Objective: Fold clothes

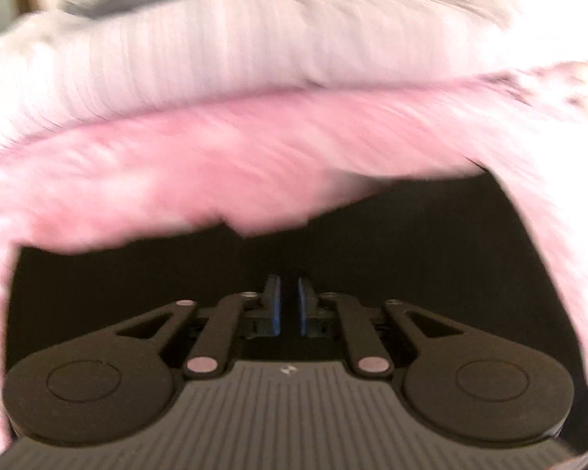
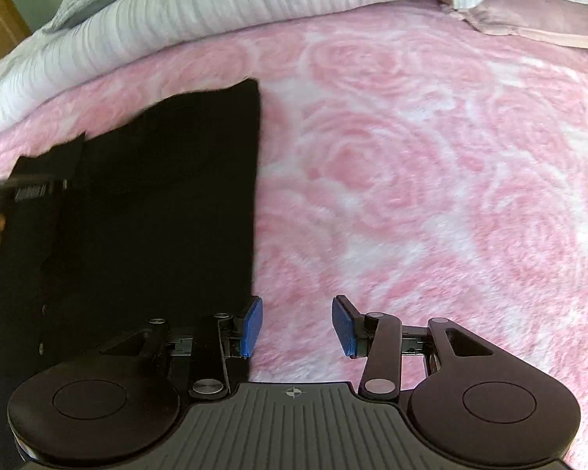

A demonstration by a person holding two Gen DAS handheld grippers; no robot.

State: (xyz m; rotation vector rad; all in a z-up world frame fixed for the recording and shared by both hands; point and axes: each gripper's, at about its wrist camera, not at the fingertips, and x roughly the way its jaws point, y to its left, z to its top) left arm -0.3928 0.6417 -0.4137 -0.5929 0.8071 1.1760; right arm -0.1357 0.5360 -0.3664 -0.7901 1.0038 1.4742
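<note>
We saw the left gripper [image 1: 289, 299] with its blue pads nearly together, only a thin slit between them; dark cloth filled the slit, so whether they pinched it we could not tell. The right gripper [image 2: 297, 327] stood apart over bare pink rose-patterned blanket [image 2: 431, 180]. The black garment [image 2: 145, 211] lay flat at left, its long axis running away from us towards the white ribbed bedding [image 2: 215, 8].

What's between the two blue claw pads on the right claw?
Nothing is held there. In the right wrist view the right claw stands open, with only the pink rose blanket showing underneath, beside the black garment.
</note>
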